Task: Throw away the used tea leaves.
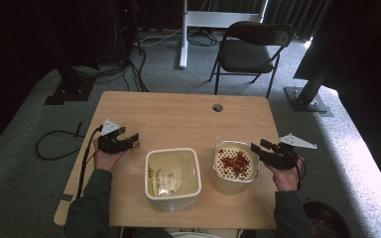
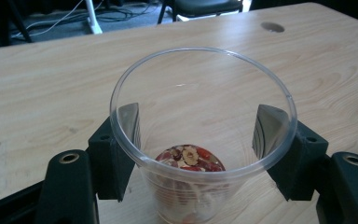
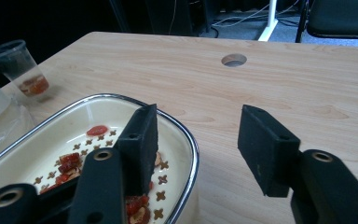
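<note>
A clear plastic cup (image 2: 186, 191) with a little red dried fruit (image 2: 190, 158) in its bottom stands between the jaws of my left gripper (image 2: 198, 121), which is shut on its wall. In the high view that gripper (image 1: 129, 140) and cup (image 1: 132, 133) are at the table's left. A cream metal-rimmed bowl (image 1: 233, 143) with red dried fruit (image 1: 235, 162) sits right of centre. My right gripper (image 1: 255, 151) is open at the bowl's right side. One jaw is over the bowl's inside and the other is outside the rim (image 3: 189, 140), with nothing pressed between them.
A white square container (image 1: 149, 161) with a clear plastic bag (image 1: 167, 176) in it stands between cup and bowl. The table has a cable hole (image 1: 218, 107) at the back. Beyond the table are a folding chair (image 1: 253, 47) and a white stand leg (image 1: 183, 39).
</note>
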`<action>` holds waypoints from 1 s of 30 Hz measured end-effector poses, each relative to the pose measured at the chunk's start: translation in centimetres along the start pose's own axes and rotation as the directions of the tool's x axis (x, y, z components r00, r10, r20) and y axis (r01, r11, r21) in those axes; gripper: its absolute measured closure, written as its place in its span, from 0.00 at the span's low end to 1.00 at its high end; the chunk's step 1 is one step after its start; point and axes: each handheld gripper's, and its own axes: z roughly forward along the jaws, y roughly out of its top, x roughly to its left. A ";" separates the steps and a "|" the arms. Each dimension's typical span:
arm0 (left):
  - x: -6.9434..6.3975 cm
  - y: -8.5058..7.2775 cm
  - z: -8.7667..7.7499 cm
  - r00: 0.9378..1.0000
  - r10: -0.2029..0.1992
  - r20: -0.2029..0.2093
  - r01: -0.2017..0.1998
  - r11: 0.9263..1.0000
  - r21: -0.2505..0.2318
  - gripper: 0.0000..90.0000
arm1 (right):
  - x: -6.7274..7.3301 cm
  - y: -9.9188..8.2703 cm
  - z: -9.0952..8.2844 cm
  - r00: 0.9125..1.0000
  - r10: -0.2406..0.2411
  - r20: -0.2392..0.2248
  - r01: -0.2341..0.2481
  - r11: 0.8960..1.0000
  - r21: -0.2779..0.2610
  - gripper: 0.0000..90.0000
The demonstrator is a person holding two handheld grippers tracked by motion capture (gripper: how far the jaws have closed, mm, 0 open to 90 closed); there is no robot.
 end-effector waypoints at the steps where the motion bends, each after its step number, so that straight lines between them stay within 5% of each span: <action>1: 0.0 0.3 -0.1 1.000 -0.001 0.004 0.001 1.000 -0.002 0.37 | 0.0 0.0 0.0 1.000 -0.003 -0.002 0.003 1.000 0.001 0.50; 10: -1.0 3.2 -0.7 0.999 0.007 0.049 -0.006 1.000 -0.022 0.37 | 0.3 0.0 0.1 0.999 -0.017 -0.028 0.017 1.000 0.003 0.55; 17: -2.7 6.6 -0.9 0.995 0.058 0.075 -0.056 0.998 -0.026 0.37 | 0.4 0.1 -0.1 0.999 -0.044 -0.012 0.044 0.999 -0.016 0.53; 24: -4.8 9.7 -0.9 0.986 0.107 0.129 -0.101 0.993 -0.058 0.37 | 0.8 0.2 0.0 0.994 -0.113 0.007 0.113 0.992 -0.054 0.51; 30: -7.0 12.4 -0.1 0.972 0.156 0.176 -0.144 0.987 -0.076 0.37 | 0.9 0.6 0.1 0.997 -0.082 -0.001 0.082 0.996 -0.027 0.52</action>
